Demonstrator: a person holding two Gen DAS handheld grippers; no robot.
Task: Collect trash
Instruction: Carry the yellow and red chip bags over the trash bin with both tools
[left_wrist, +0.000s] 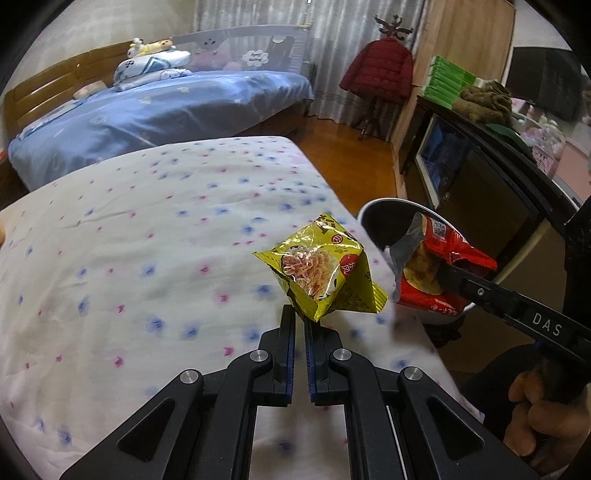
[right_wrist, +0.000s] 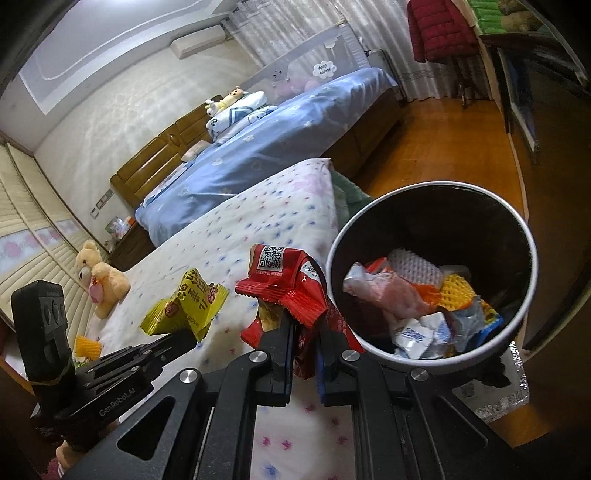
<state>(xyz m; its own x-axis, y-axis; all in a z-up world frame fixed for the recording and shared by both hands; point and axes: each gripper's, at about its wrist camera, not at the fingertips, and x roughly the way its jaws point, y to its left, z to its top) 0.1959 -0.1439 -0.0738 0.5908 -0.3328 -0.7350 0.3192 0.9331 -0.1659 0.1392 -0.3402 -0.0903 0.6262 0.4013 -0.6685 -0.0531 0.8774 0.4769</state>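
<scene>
Wrappers pinched by edges, lifted clear of bed (left_wrist: 147, 229) for dropping. Left gripper (left_wrist: 300, 325) jaws clamped on yellow wrapper (left_wrist: 321, 273); right gripper (right_wrist: 306, 332) jaws clamped on red wrapper (right_wrist: 284, 284), just beside part-filled trash bin (right_wrist: 524, 236).

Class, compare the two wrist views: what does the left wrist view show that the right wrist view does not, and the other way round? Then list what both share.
Only the left wrist view: a hand gripping the right tongs' handle.

Only the right wrist view: trash lying inside the bin, a teddy bear on the bed.

Both: the yellow snack bag shut in the left tongs, the red wrapper shut in the right tongs, the spotted quilt and a red jacket.
</scene>
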